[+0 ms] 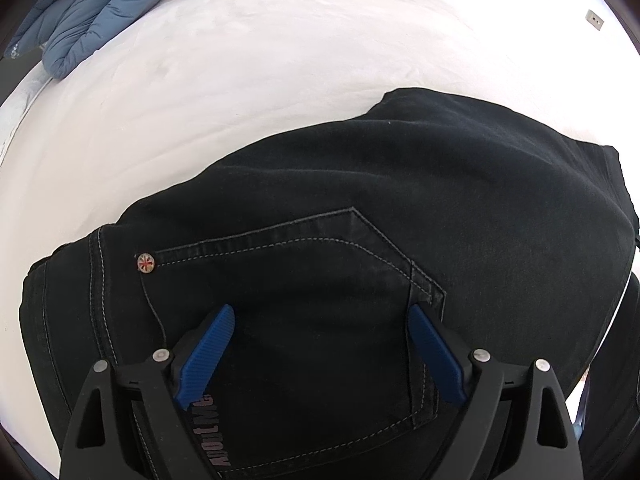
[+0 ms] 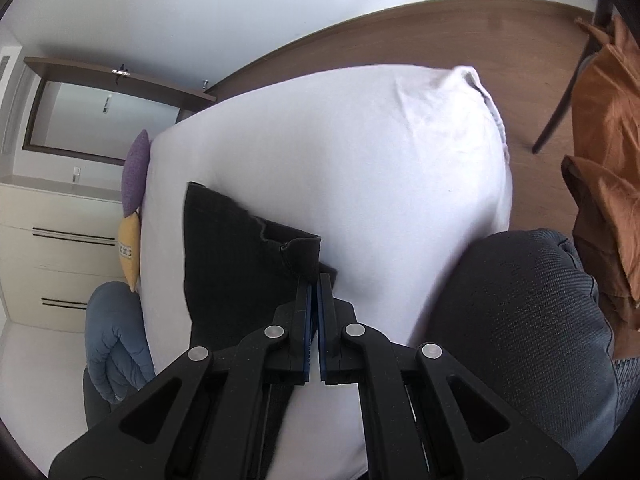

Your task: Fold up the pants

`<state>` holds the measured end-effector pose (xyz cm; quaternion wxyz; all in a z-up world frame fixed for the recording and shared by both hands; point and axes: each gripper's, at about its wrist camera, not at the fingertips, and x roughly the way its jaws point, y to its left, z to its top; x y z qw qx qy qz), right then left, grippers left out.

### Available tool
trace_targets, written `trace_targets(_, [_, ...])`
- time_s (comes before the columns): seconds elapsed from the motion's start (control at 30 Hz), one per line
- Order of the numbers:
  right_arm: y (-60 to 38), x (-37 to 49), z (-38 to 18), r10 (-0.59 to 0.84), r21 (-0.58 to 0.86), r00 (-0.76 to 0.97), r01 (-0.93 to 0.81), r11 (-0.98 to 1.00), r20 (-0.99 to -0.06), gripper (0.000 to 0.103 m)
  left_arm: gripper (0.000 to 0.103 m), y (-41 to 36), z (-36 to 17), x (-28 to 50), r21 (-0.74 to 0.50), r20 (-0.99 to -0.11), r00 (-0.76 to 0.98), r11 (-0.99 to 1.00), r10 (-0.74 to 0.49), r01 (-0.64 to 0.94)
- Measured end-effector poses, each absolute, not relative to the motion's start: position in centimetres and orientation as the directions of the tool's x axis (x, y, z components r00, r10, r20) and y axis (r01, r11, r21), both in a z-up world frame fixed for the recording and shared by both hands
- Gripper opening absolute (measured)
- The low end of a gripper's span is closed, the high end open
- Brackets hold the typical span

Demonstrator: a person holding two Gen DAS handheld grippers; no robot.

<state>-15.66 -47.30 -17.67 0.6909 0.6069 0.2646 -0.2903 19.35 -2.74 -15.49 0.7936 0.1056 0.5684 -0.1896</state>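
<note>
Clearly at risk: pants (image 1: 360, 208) on the bed (image 1: 240, 60), seat under wide-open, empty left tongs (image 1: 320, 316), cuff at 11 o'clock of pinched-shut right tongs (image 2: 314, 280), grip on cloth unclear, so could slip and undo the fold.

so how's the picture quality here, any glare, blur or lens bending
Left wrist view: the white bed sheet blows out to near pure white at upper right, and the black jeans lose detail in shadow. Right wrist view: the fisheye bends the brown floor edge into an arc; dark vignette fills both views' corners.
</note>
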Motion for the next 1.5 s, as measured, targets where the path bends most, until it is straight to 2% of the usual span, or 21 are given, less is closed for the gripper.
trace_targets(0.23, [-48.6,-14.3,-19.4,-0.05,0.701,0.706,0.707,0.092,-0.706,0.001,0.092,-2.3,-15.5,18.6,-0.05,-0.93,0.308,0.897,-0.202,0.44])
trace_targets(0.3, [-48.6,-17.6,-18.8,-0.033,0.723,0.727,0.686,0.089,-0.686,0.009,0.092,-1.8,-15.5,18.1,-0.053,-0.924,0.321,0.9,-0.209,0.433])
trace_targets(0.43, [-49.5,-20.5,-15.7,-0.195,0.596,0.608,0.793,0.126,-0.769,0.012,0.094,-2.0,-15.7,18.0,-0.059,-0.917,0.336,0.906,-0.216,0.42])
trace_targets(0.5, [-49.5,-20.4,-13.8,-0.203,0.611,0.639,0.769,0.189,-0.742,0.012,0.096,-1.2,-15.7,17.1,-0.059,-0.915,0.341,0.908,-0.215,0.415])
trace_targets(0.6, [-46.7,-15.9,-10.8,-0.115,0.623,0.713,0.67,0.404,-0.692,0.012,0.103,-0.6,-15.8,16.5,-0.062,-0.916,0.338,0.908,-0.217,0.414])
trace_targets(0.73, [-38.9,-6.7,-11.0,0.227,0.716,0.751,0.424,0.555,-0.62,0.012,0.103,-0.5,-16.0,13.8,-0.046,-0.916,0.348,0.914,-0.2,0.404])
trace_targets(0.8, [-35.0,-2.7,-12.6,0.363,0.73,0.691,0.353,0.585,-0.625,0.012,0.103,-0.7,-15.9,13.4,-0.043,-0.917,0.347,0.912,-0.197,0.407])
trace_targets(0.87, [-32.1,0.3,-15.1,0.422,0.706,0.615,0.338,0.623,-0.666,0.012,0.103,-0.6,-15.9,12.9,-0.038,-0.917,0.347,0.909,-0.196,0.414])
trace_targets(0.93, [-31.3,1.7,-18.4,0.416,0.641,0.512,0.418,0.644,-0.751,0.008,0.103,-0.4,-15.8,12.1,-0.035,-0.915,0.349,0.904,-0.2,0.425])
trace_targets(0.97, [-31.5,1.5,-19.5,0.417,0.636,0.5,0.43,0.641,-0.759,0.001,0.103,-0.4,-16.0,11.6,-0.033,-0.914,0.351,0.902,-0.201,0.43])
trace_targets(1.0, [-32.1,1.0,-20.0,0.426,0.659,0.526,0.414,0.628,-0.736,0.0,0.103,-0.8,-16.0,11.2,-0.03,-0.915,0.351,0.901,-0.198,0.432])
trace_targets(1.07, [-33.3,0.0,-20.0,0.42,0.653,0.525,0.412,0.635,-0.74,0.0,0.103,-2.5,-16.1,11.2,-0.012,-0.92,0.349,0.906,-0.176,0.423])
trace_targets(1.13, [-34.5,-1.3,-19.5,0.395,0.63,0.521,0.418,0.655,-0.757,0.0,0.091,-3.4,-15.2,10.8,-0.016,-0.917,0.356,0.905,-0.183,0.425])
trace_targets(1.3, [-34.4,-1.7,-19.0,0.36,0.564,0.467,0.433,0.703,-0.807,0.0,0.09,-7.9,-12.4,10.0,-0.053,-0.858,0.425,0.872,-0.289,0.487])
trace_targets(1.33, [-34.0,-2.0,-18.3,0.344,0.537,0.448,0.433,0.724,-0.825,0.001,0.09,-8.6,-12.2,9.9,-0.074,-0.846,0.431,0.868,-0.315,0.49])
trace_targets(1.37, [-33.5,-1.4,-17.3,0.329,0.518,0.444,0.421,0.745,-0.834,0.008,0.09,-9.3,-12.4,9.9,-0.094,-0.84,0.427,0.866,-0.334,0.491])
trace_targets(1.43, [-32.8,0.1,-14.4,0.345,0.544,0.502,0.328,0.772,-0.793,0.008,0.09,-10.9,-14.2,10.0,-0.104,-0.859,0.398,0.872,-0.321,0.478])
trace_targets(1.5, [-31.6,2.9,-12.2,0.422,0.602,0.54,0.209,0.771,-0.728,0.008,0.09,-10.7,-16.6,9.6,-0.106,-0.881,0.368,0.882,-0.298,0.46])
